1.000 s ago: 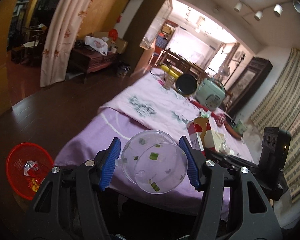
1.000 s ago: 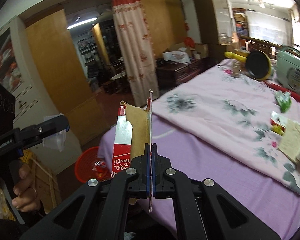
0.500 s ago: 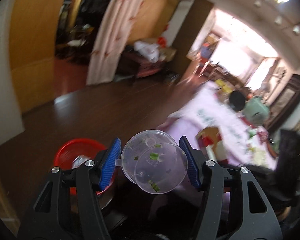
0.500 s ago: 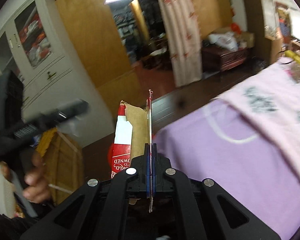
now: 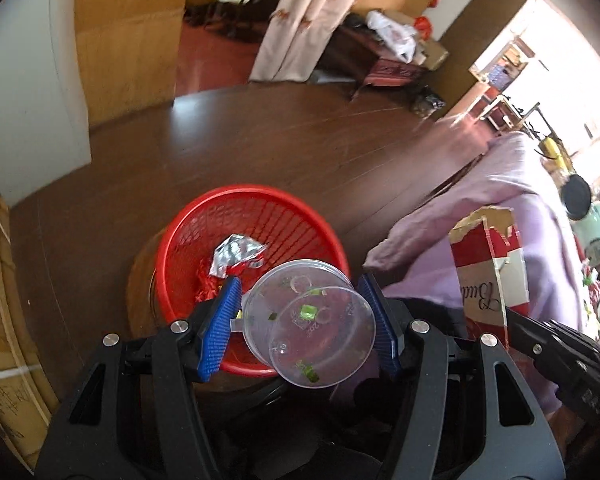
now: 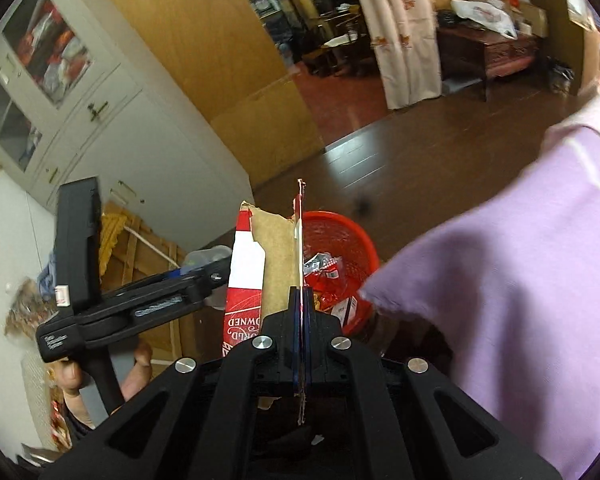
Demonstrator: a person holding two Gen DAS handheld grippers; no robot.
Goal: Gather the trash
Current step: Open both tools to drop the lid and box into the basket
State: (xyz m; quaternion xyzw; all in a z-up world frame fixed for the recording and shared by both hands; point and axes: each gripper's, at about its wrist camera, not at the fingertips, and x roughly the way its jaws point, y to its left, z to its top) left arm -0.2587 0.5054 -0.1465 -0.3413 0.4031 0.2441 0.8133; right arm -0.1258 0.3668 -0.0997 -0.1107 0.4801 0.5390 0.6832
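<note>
A: Blue ribbed pads [image 5: 220, 326] of the left gripper [image 5: 306, 322] — status?

B: Spread partway, one either side of a clear plastic container [image 5: 296, 308] and its loose round lid [image 5: 324, 338]. Both pads press on the container's rim, so it is pinched. Green scraps cling inside. Count: one container, one lid.

A: Right gripper [image 6: 301, 300]?

B: Jaws pressed together on a thin edge of one torn red-and-white cardboard carton [image 6: 260, 268], held upright with the brown inner face showing.

A: Where do the items sit against the bin?

B: One red mesh basket [image 5: 204, 240] stands on the floor. The container hangs over its near rim in the left wrist view. The carton is above and just beside it, on the cloth side. Inside: crumpled silver foil [image 5: 236, 252] and red wrappers, number unclear.

A: Surface?

B: Dark brown wood floor [image 5: 260, 140], glossy. A lilac cloth [image 6: 520, 260] drapes off a table at the right, its corner hanging just beside the basket.

A: Room beyond?

B: One white cabinet [image 6: 80, 120] with glass doors, one pale floral curtain [image 6: 404, 32], one dark wooden sideboard [image 6: 492, 52] carrying a white bag. A hand [image 6: 136, 372] grips the left tool's handle.
</note>
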